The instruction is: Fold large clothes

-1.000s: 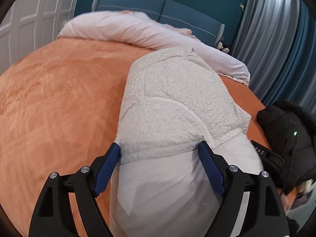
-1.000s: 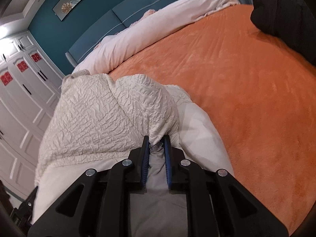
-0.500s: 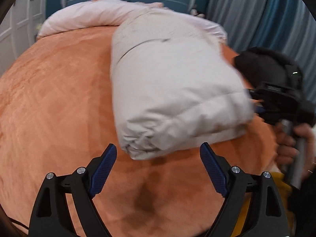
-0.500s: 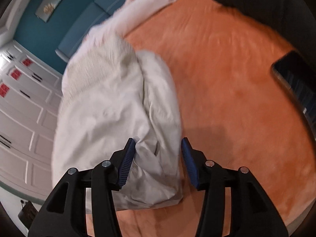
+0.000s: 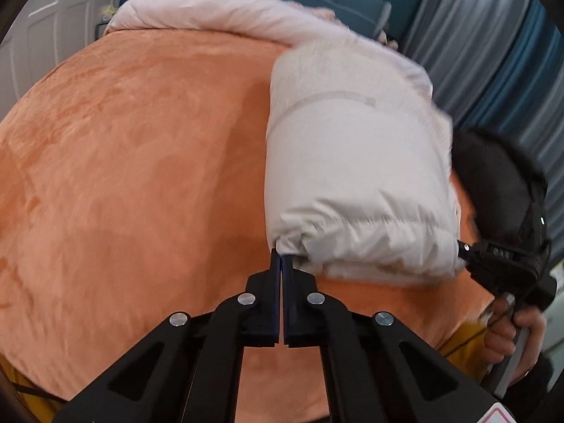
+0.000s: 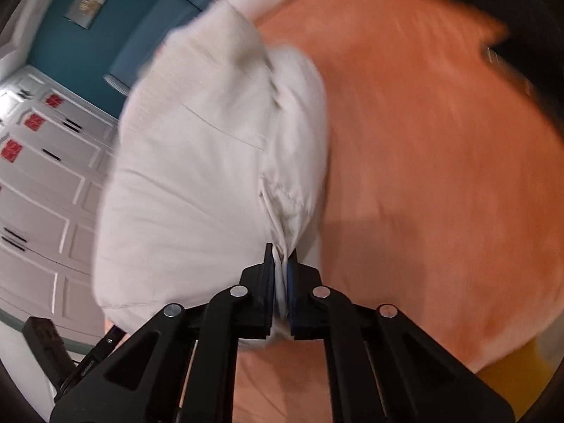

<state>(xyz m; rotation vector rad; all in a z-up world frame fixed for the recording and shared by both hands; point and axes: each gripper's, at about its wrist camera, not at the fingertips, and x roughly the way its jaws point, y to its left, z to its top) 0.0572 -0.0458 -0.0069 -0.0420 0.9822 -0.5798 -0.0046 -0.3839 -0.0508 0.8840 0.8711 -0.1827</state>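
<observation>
A folded white puffer jacket [image 5: 356, 176] lies on the orange bedspread [image 5: 141, 176], smooth side up. My left gripper [image 5: 281, 261] is shut, its tips pinching the jacket's near left corner. In the right wrist view the jacket [image 6: 197, 183] fills the left half, and my right gripper [image 6: 281, 257] is shut on a fold of white fabric at its near right edge. The right gripper also shows in the left wrist view [image 5: 500, 264], at the jacket's right corner, held by a hand.
A pale pink duvet [image 5: 218, 10] lies rolled along the head of the bed. A black garment [image 5: 500, 183] sits at the right edge of the bed, also seen in the right wrist view [image 6: 493, 7]. White wardrobe doors [image 6: 42, 190] stand left.
The jacket was folded over, so its smooth side faces up. Both grippers opened half a second ago, then shut on the jacket's near corners.
</observation>
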